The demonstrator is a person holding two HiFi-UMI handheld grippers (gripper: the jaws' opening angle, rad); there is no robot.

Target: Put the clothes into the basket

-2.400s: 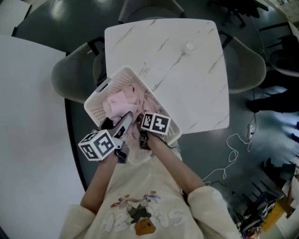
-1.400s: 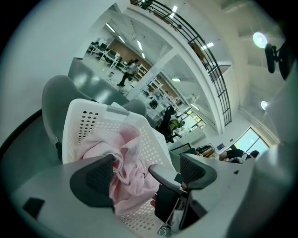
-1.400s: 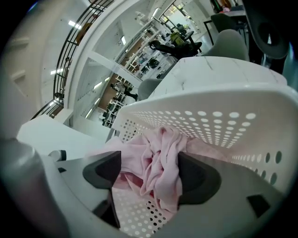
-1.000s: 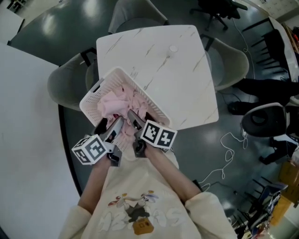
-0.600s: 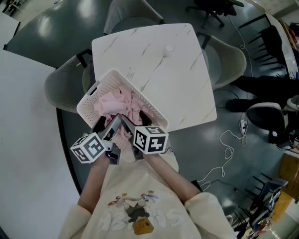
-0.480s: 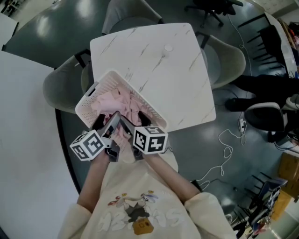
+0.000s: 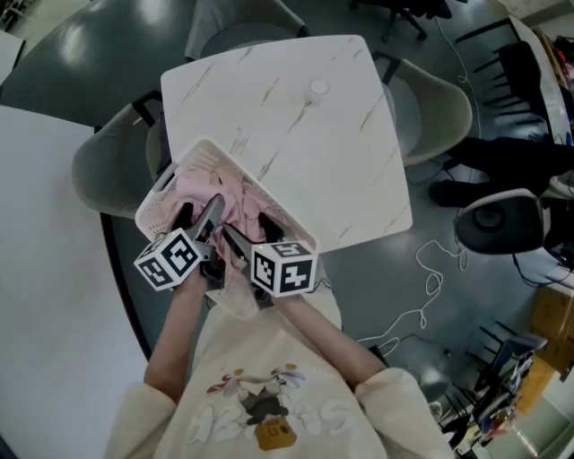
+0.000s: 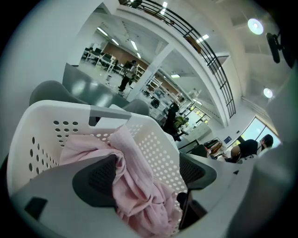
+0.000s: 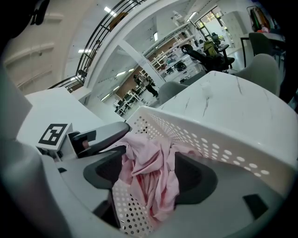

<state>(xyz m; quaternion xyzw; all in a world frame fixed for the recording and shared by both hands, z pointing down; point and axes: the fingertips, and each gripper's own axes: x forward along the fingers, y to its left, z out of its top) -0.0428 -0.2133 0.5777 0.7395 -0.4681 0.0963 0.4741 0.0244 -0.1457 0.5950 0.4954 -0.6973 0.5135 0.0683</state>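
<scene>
A white perforated basket sits on the near left corner of the marble table, with pink clothes bunched inside. My left gripper reaches over the near rim, open; a pink cloth drapes against one pad and the basket wall shows in the rest of the gap. My right gripper is beside it at the near rim. In the right gripper view, my right gripper is shut on a hanging fold of pink cloth that fills its gap, above the basket rim.
A small white round object lies on the far part of the table. Grey chairs stand left, right and behind. A large white table is close on the left. Cables trail on the floor to the right.
Both grippers have stayed at the basket's near rim among the pink clothes. The left gripper has pushed a little further over the basket, and the right gripper's cube has turned.
</scene>
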